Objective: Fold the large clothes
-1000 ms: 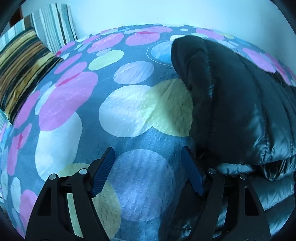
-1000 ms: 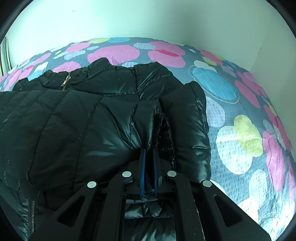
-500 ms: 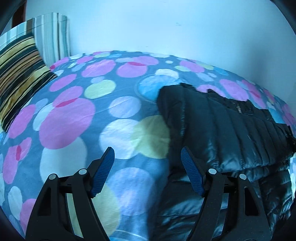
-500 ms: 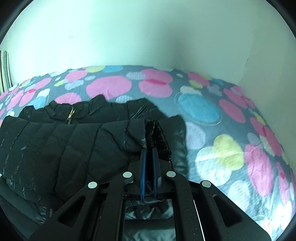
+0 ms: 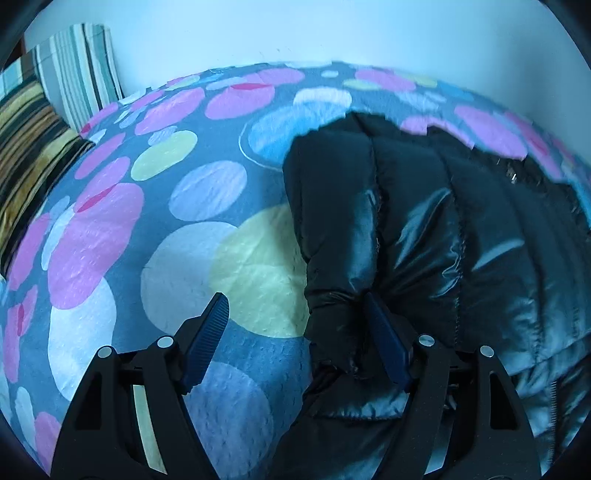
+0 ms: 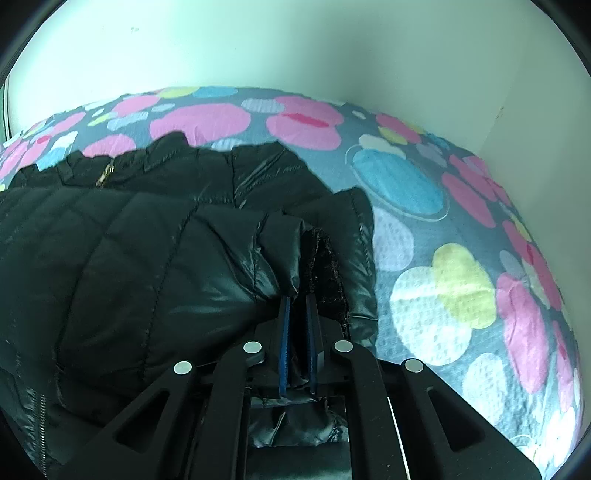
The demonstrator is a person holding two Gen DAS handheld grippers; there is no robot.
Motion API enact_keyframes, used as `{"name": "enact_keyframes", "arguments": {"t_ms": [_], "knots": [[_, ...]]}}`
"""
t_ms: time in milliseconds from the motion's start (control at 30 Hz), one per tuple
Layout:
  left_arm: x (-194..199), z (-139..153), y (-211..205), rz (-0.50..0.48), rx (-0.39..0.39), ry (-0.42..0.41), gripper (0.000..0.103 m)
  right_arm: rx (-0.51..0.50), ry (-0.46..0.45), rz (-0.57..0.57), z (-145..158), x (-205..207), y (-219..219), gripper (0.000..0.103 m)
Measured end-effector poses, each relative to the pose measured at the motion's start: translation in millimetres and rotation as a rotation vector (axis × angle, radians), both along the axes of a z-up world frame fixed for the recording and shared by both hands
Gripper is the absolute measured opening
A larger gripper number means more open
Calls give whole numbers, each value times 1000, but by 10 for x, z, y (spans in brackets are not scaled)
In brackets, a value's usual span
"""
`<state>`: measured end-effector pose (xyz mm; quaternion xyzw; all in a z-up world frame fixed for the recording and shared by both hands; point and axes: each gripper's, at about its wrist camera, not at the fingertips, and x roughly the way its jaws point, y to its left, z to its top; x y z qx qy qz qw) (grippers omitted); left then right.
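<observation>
A shiny black quilted puffer jacket lies on a bed with a spotted cover. In the left wrist view my left gripper is open; the jacket's left edge bulges between its fingers, next to the right pad. In the right wrist view the jacket fills the left half. My right gripper is shut on a fold of jacket fabric beside a dark fuzzy cuff. A gold zip pull shows near the collar.
Striped pillows lean at the bed's far left against the white wall. A wall corner bounds the bed on the right. Bare spotted cover lies to the right of the jacket.
The left gripper has dropped closer to the bed and the jacket's left edge now sits between its open fingers. The right gripper stays shut on the fabric and has lowered slightly.
</observation>
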<state>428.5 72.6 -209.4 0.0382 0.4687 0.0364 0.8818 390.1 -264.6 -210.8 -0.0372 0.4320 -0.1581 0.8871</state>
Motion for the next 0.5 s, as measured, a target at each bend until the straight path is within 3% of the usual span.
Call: {"name": "enact_keyframes", "arguments": {"t_ms": [100, 200, 333, 500], "knots": [[36, -85, 45, 9, -30, 16, 80, 6, -1, -1, -41, 0, 10, 8], [-2, 12, 98, 8, -59, 2, 79, 16, -3, -3, -35, 1, 6, 9], [-149, 269, 168, 31, -51, -35, 79, 27, -23, -1, 90, -38, -2, 9], [-171, 653, 196, 43, -74, -148, 79, 42, -109, -2, 412, -167, 27, 13]]}}
